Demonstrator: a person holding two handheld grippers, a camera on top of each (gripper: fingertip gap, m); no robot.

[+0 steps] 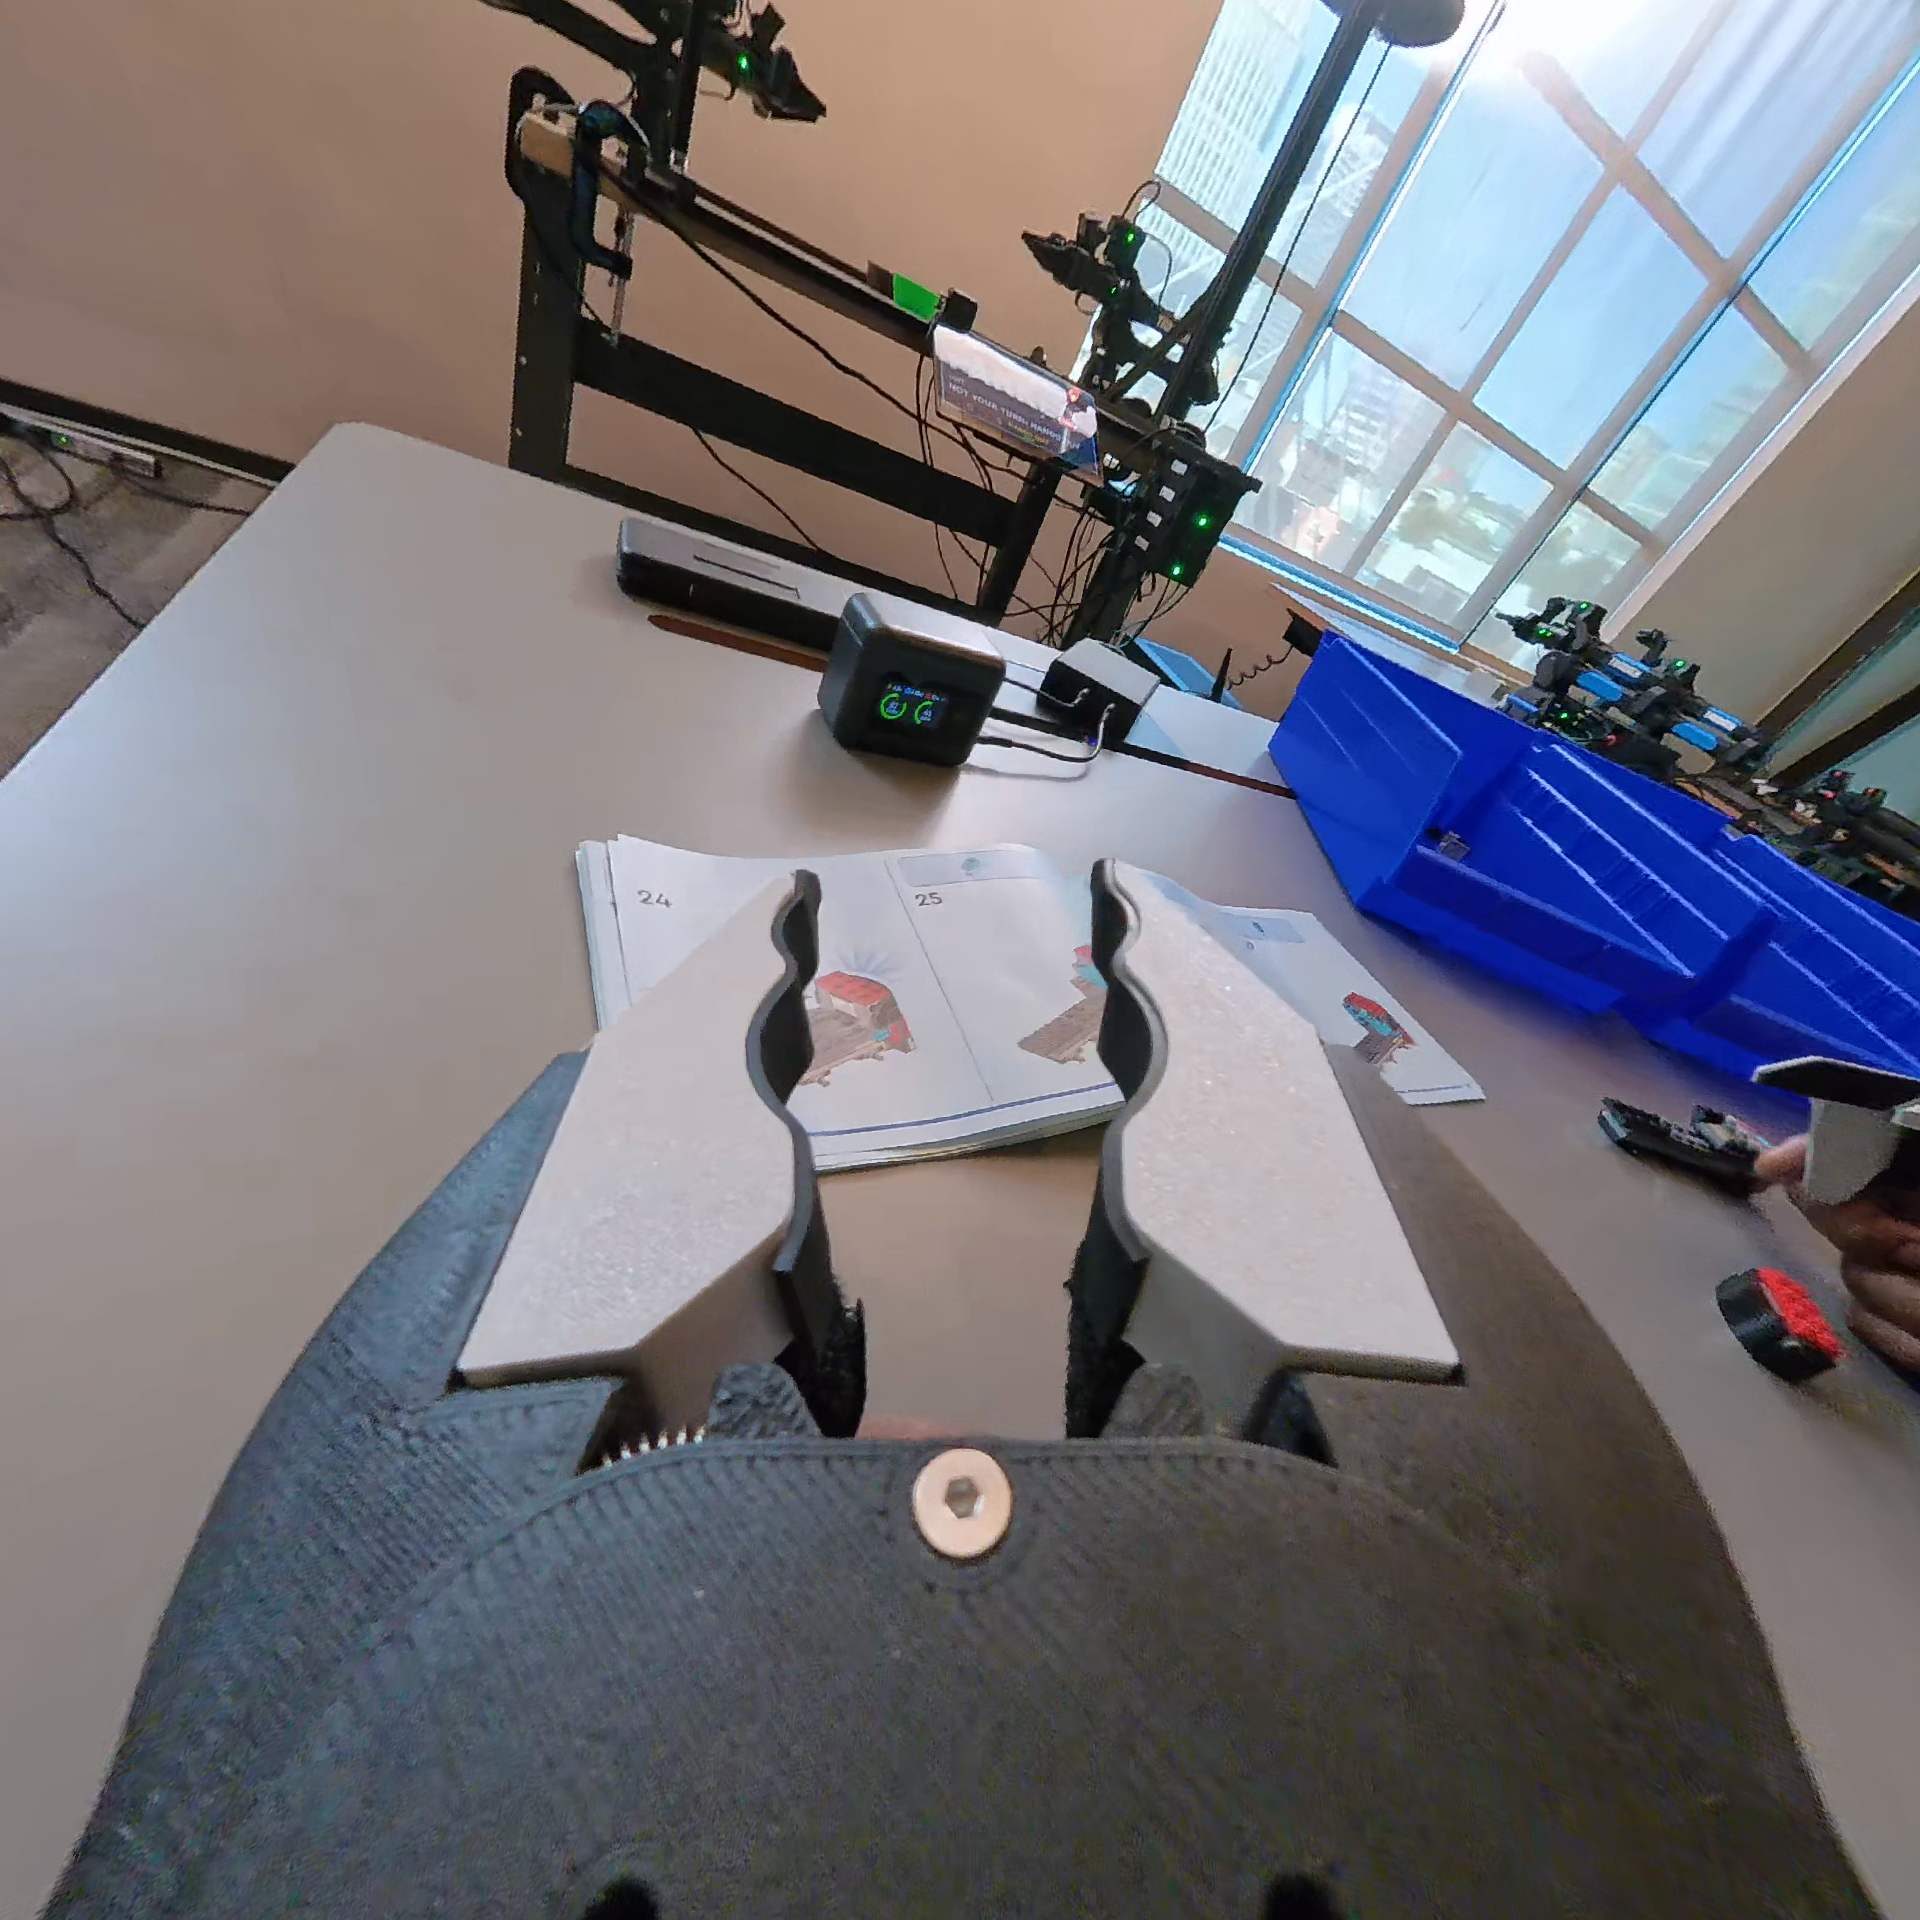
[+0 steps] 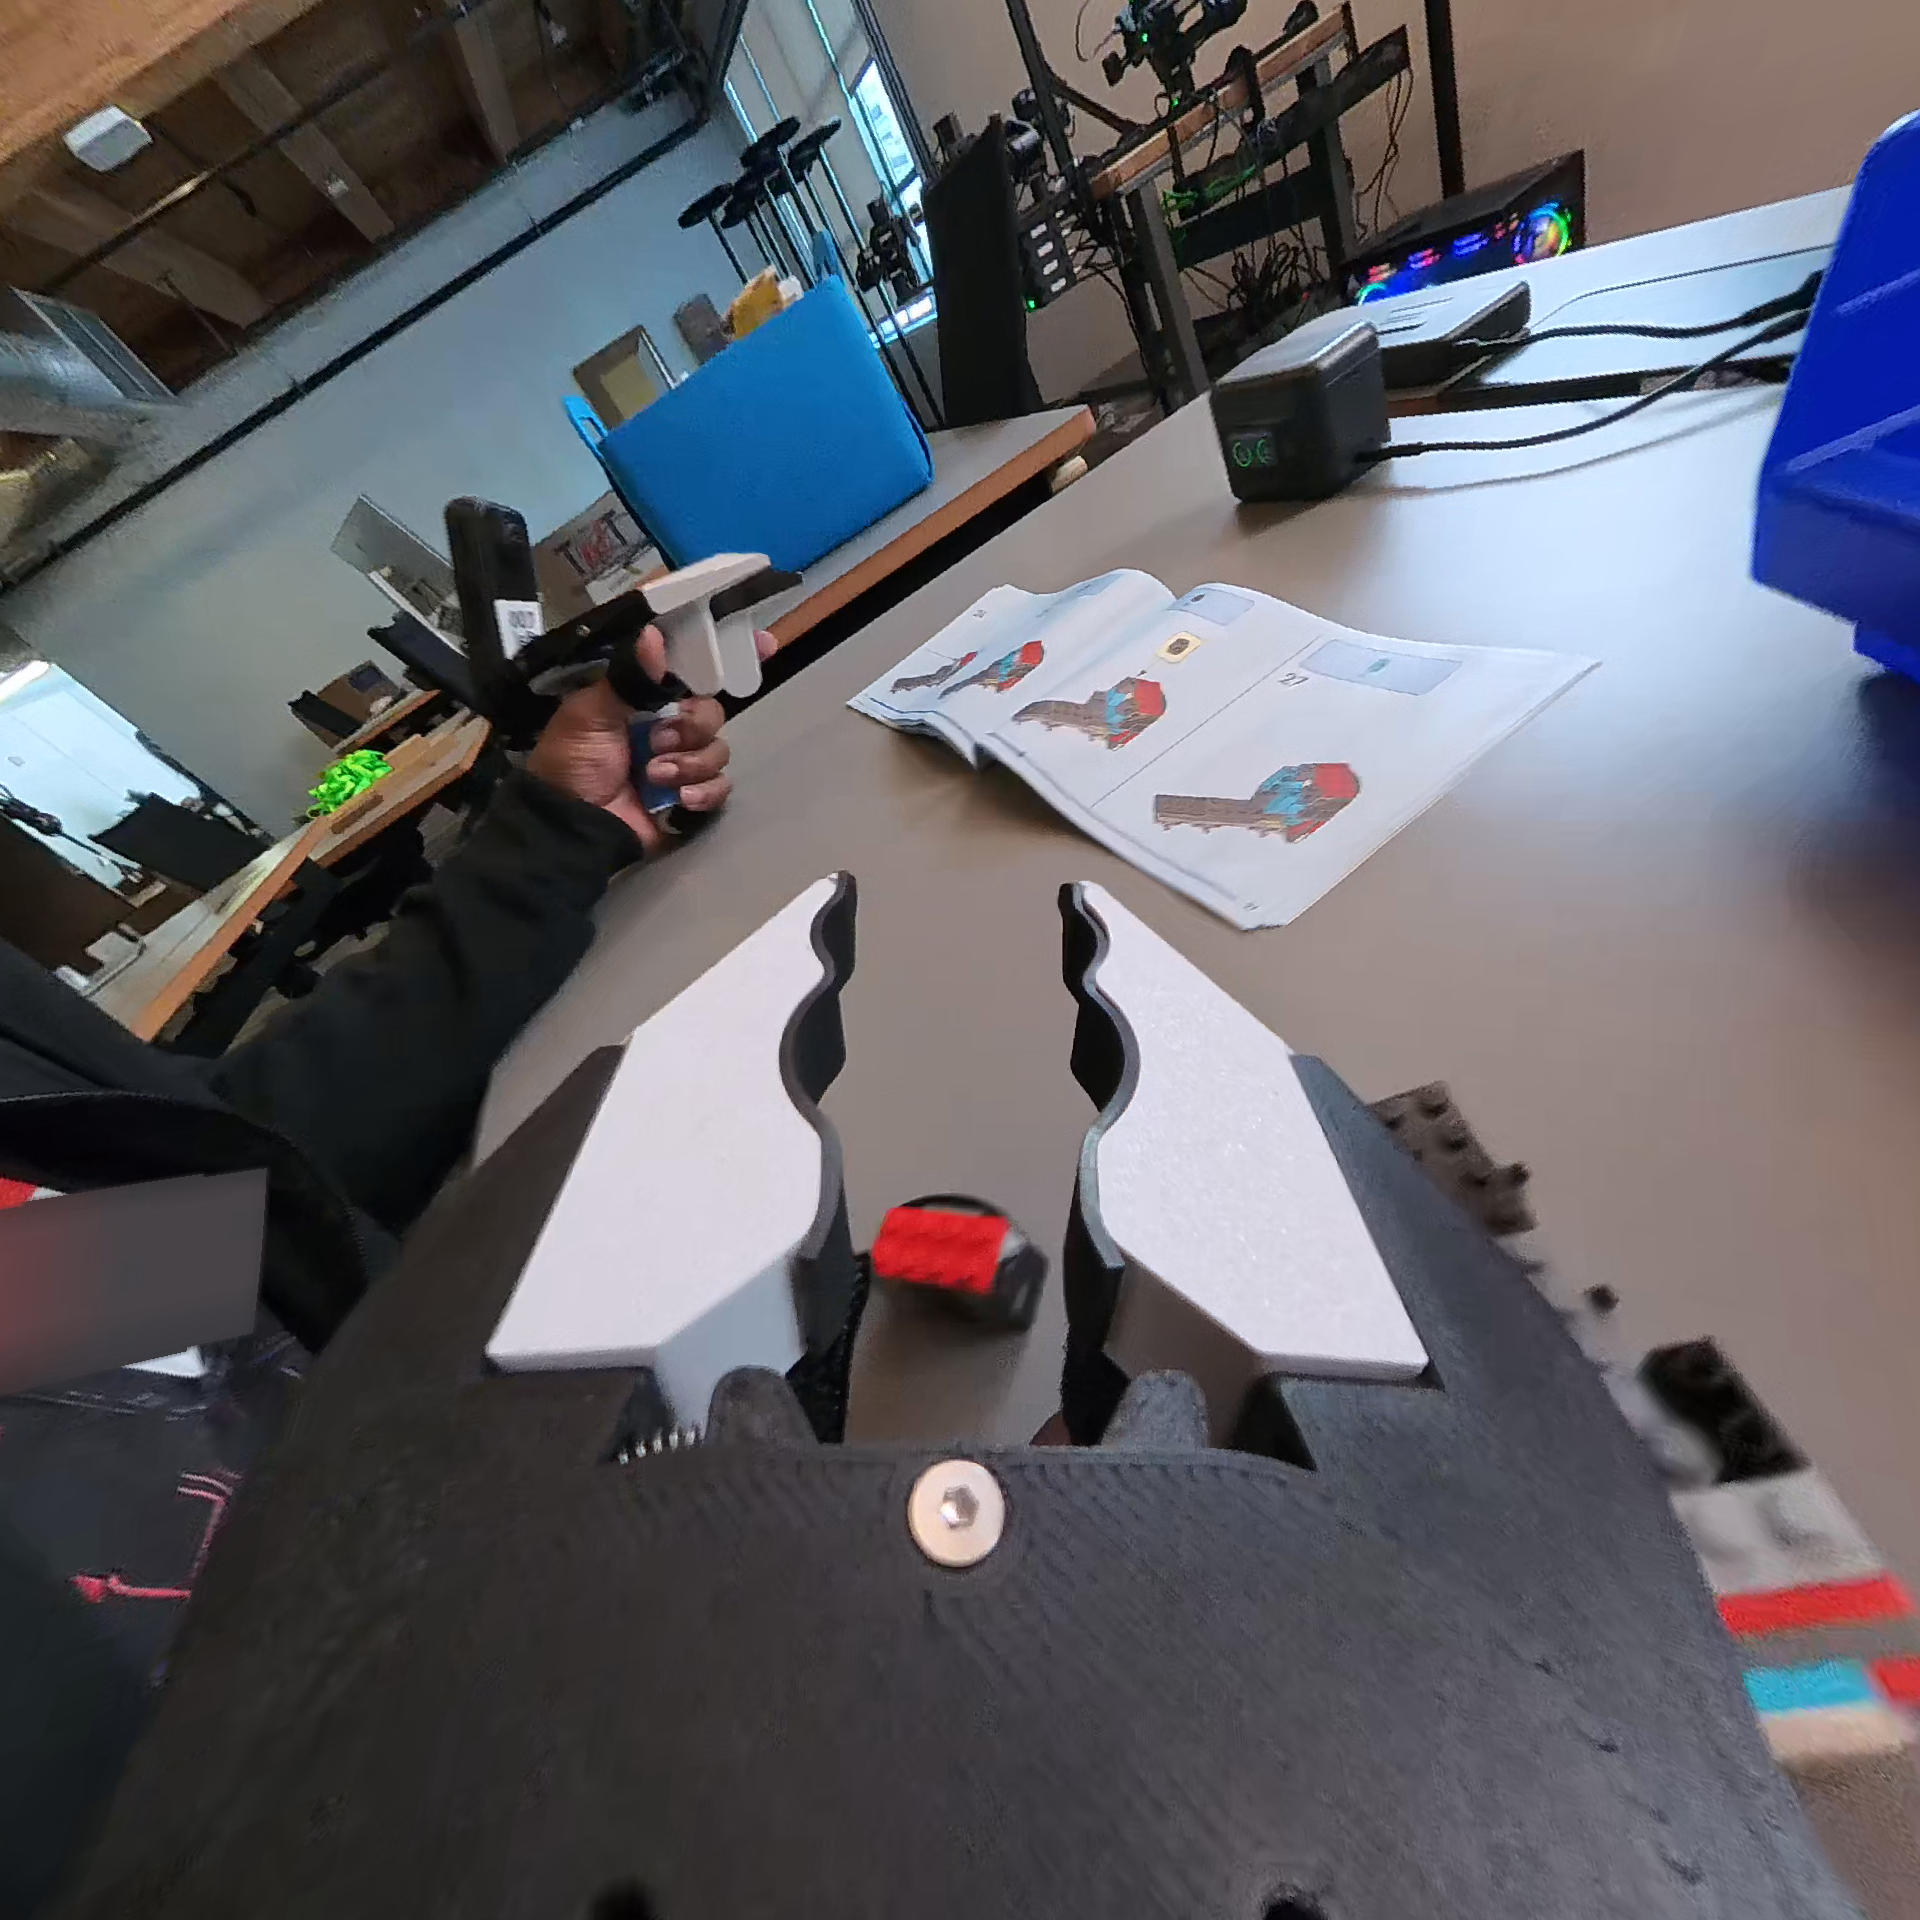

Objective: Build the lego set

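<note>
Red-topped lego piece [image 2: 951, 1252] lies on the table between the right gripper's [image 2: 956, 899] wide-apart, empty fingers.

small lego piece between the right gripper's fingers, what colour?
Red studded top on a black base; the right wrist view shows it best.

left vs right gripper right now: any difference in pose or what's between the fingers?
The left gripper points at the open instruction booklet, with only bare table and pages between its fingers; the right gripper has a small red-and-black lego piece lying on the table low between its fingers. In the right wrist view the left gripper is held up off the table; how high the right gripper is cannot be told. Both are open and hold nothing.
</note>
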